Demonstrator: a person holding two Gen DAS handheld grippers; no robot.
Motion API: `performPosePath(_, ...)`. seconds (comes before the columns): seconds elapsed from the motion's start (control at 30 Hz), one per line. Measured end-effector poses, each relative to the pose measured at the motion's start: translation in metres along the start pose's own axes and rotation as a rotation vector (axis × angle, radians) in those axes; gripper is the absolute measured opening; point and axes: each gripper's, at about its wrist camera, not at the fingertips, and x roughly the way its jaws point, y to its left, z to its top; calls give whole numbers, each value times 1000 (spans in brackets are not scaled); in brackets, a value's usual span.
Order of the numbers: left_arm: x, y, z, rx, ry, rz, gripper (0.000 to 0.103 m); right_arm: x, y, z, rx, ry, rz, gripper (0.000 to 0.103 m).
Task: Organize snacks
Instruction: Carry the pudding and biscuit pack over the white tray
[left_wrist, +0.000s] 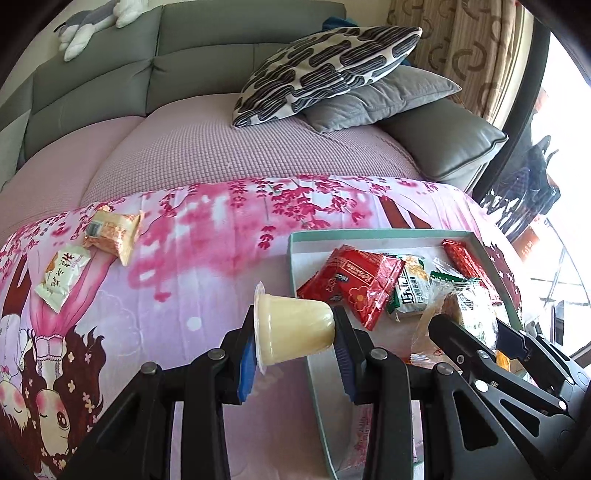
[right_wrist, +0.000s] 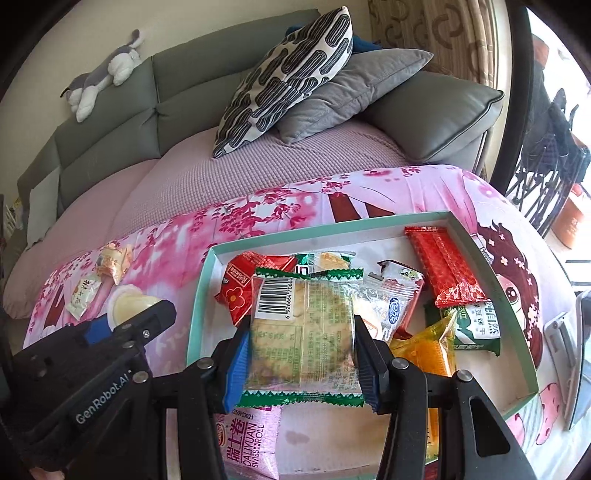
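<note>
My left gripper (left_wrist: 295, 334) is shut on a pale yellow jelly cup (left_wrist: 295, 325) lying sideways between the blue pads, just at the left rim of the teal box (left_wrist: 369, 233). In the right wrist view my right gripper (right_wrist: 301, 336) is shut on a clear cracker packet with green ends (right_wrist: 301, 332), held over the teal box (right_wrist: 332, 229). The box holds several snacks: red packets (right_wrist: 445, 266), a green biscuit packet (right_wrist: 476, 330), an orange packet (right_wrist: 424, 350) and a pink Swiss roll packet (right_wrist: 251, 443). My left gripper (right_wrist: 110, 325) also shows at the lower left of that view.
Two loose snack packets (left_wrist: 112, 236) (left_wrist: 62, 275) lie on the pink floral cloth at the far left. A sofa with a patterned cushion (left_wrist: 325, 66) and a grey cushion (left_wrist: 384, 98) stands behind. A plush toy (right_wrist: 103, 77) lies on the sofa back. A phone-like slab (right_wrist: 561, 332) lies right of the box.
</note>
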Motion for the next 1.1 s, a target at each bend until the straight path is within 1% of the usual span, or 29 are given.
performPosePath(0.07,4,-6,0,13,7,-1,39,-1,-3,0,-2,-4,-21,53)
performPosePath(0.17,10,-12,0,25,15,-6,39,-5,-10,1,18,-13,-7,53)
performPosePath(0.27,14,-17,0,34,19,-8,39,-10,-17,4,35,-27,-26,53)
performPosePath(0.43,19,-26,1,51,22,-11,39,-22,-35,8,88,-61,-25,53)
performPosePath(0.57,24,-33,0,67,32,-13,39,-28,-50,10,121,-82,-70,53)
performPosePath(0.7,27,-36,1,78,34,-12,39,-25,-70,9,166,-70,-131,52)
performPosePath(0.8,30,-36,2,78,34,-6,39,-21,-81,8,184,-61,-160,52)
performPosePath(0.93,35,-33,0,76,46,4,39,-9,-82,6,175,-35,-160,52)
performPosePath(1.1,41,-33,-2,82,62,7,39,3,-72,2,135,-3,-142,53)
